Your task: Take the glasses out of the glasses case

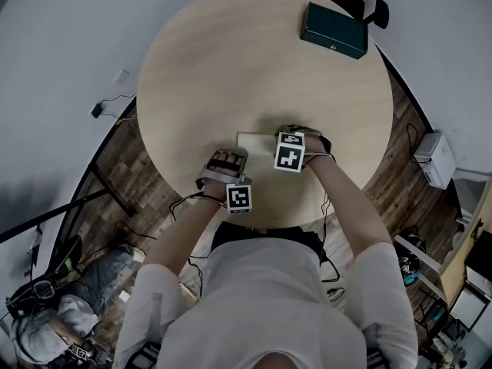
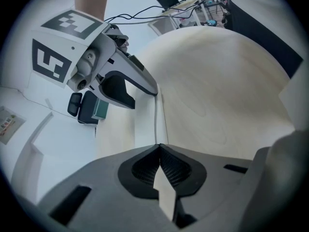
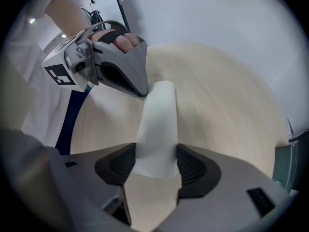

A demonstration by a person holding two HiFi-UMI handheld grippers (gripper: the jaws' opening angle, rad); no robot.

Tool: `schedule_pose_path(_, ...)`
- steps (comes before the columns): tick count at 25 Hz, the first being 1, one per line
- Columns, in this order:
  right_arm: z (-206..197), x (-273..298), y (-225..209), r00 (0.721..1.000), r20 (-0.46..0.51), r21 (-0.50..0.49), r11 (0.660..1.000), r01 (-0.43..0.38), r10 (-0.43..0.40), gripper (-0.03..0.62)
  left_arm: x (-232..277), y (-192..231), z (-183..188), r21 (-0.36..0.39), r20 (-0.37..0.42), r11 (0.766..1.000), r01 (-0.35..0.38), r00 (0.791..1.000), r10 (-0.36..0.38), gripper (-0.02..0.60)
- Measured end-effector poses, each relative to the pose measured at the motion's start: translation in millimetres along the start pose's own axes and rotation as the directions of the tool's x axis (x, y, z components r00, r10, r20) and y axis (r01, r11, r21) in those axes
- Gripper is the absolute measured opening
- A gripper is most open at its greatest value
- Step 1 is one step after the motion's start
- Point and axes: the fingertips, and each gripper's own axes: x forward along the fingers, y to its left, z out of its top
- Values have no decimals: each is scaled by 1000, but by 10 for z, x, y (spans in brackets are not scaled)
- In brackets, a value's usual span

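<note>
Right gripper view — fingers [image 3: 195, 168] pinch the white glasses case [image 3: 157, 124].

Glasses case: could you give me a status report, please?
Right gripper shut on glasses case, near end. Left gripper pinching its thin far edge. No glasses in sight yet. Green box far across table, nothing in the way.

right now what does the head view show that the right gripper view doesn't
Only the head view: the whole round table and the wooden floor around it. Only the right gripper view: the right gripper seen close up, its jaws closed on the near end of the white glasses case. Both: the case lying on the table, with the left gripper at its other end.
</note>
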Motion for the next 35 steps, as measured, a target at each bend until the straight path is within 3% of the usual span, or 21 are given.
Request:
schedule_pose_path(3, -1, -11, -9, 1000, -2, 11, 1000, -26, 26, 268, -8, -8, -8, 1, -2, 1000, 5, 1000, -5, 8)
schedule_pose_path(7, 16, -12, -3, 999, 0, 20, 999, -48, 48, 268, 26, -191, -66, 14, -31, 997, 70, 997, -69, 8)
schedule_pose_path(12, 14, -33, -29, 995, 13, 31, 994, -103, 102, 268, 30, -13, -64, 24, -22, 999, -22, 1000, 22, 8)
schedule_pose_path(14, 21, -48, -39, 993, 18, 31, 993, -115, 115, 268, 41, -143, -63, 10, -19, 999, 44, 999, -44, 8)
schedule_pose_path(27, 34, -385, -381, 995, 91, 55, 998, -39, 33, 261, 24, -186, -16, -3, 5, 997, 80, 997, -80, 8)
schedule_pose_path(31, -15, -455, -594, 993, 119, 114, 993, -12, -2, 201, 36, -81, -39, 23, -7, 999, 28, 1000, -27, 8)
schedule_pose_path(35, -85, -423, -669, 987, 160, 232, 971, -49, 12, 146, 43, -200, -35, -7, -1, 996, 90, 996, -90, 8)
